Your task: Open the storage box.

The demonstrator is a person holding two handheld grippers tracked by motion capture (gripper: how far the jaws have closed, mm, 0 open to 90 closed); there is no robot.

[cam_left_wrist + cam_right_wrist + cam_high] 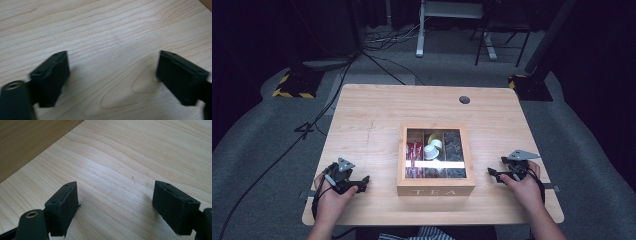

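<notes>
Tongs rest at both near corners of the pale wooden tabletop (377,115), 1 set in each of the person's hands. The left black tongs (362,183) lie low by the near left edge, jaws spread wide and pointing toward the light wooden tea box with a glass window lid (436,187); in the left gripper view (112,75) nothing but bare wood grain lies between the jaws. The right black tongs (493,173) sit near the box's right side, also released, jaws aimed at the box; in the right gripper view (115,205) the gap between them holds only tabletop, with the box's darker wooden wall (27,142) at the upper left. The tea box stands closed at the middle of the tabletop, between the 2 tongs and apart from both. Through its lid show red packets (414,150), a white and yellow item (432,148) and dark packets (454,145) in 3 columns of compartments.
</notes>
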